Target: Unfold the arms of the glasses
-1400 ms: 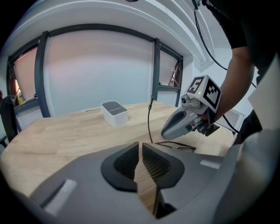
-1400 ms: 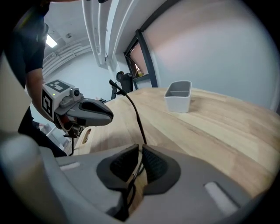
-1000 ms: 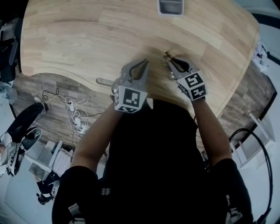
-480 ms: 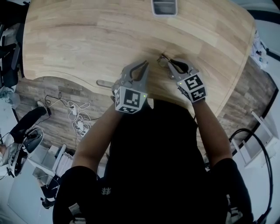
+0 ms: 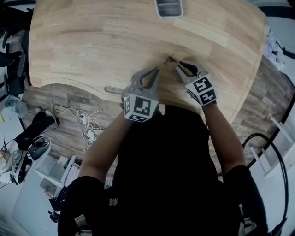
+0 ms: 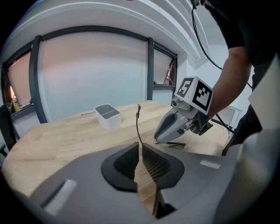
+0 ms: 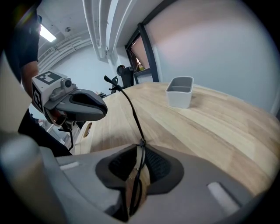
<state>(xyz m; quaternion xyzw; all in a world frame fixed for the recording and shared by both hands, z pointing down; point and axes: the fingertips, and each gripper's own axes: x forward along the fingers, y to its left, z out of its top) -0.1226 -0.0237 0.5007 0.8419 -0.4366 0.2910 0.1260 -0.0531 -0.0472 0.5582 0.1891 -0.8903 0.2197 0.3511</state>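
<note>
- Right gripper (image 7: 141, 148): clenches on the thin dark wire-framed glasses (image 6: 173, 144), with the front of the frame pinched between the closed jaws, low over the pale wooden table (image 5: 92, 41) near its front edge.
- Slender dark temple arm (image 7: 130, 107): stands swung out from the frame. Runs with its long axis out of the right jaws and slants upward, away from that gripper. Ends in a small thickened tip, which points up and toward the left gripper's side in the right gripper view.
- Seen from the left gripper view: rises almost upright just beyond the jaw tips, with the rest of the frame lying level under the right gripper.
- Left gripper (image 6: 140, 146): jaws drawn together to a narrow slit, tips meeting, with only table wood showing through. Grasps nothing. Sits just beside the glasses, apart from the arm in the right gripper view.
- Small grey-white rectangular plastic tub (image 5: 168, 7): sits at the table's far edge, well apart from both grippers.
- Printing in view: black-and-white square marker patterns on the left cube (image 5: 138, 107) and the right cube (image 5: 203, 90).
</note>
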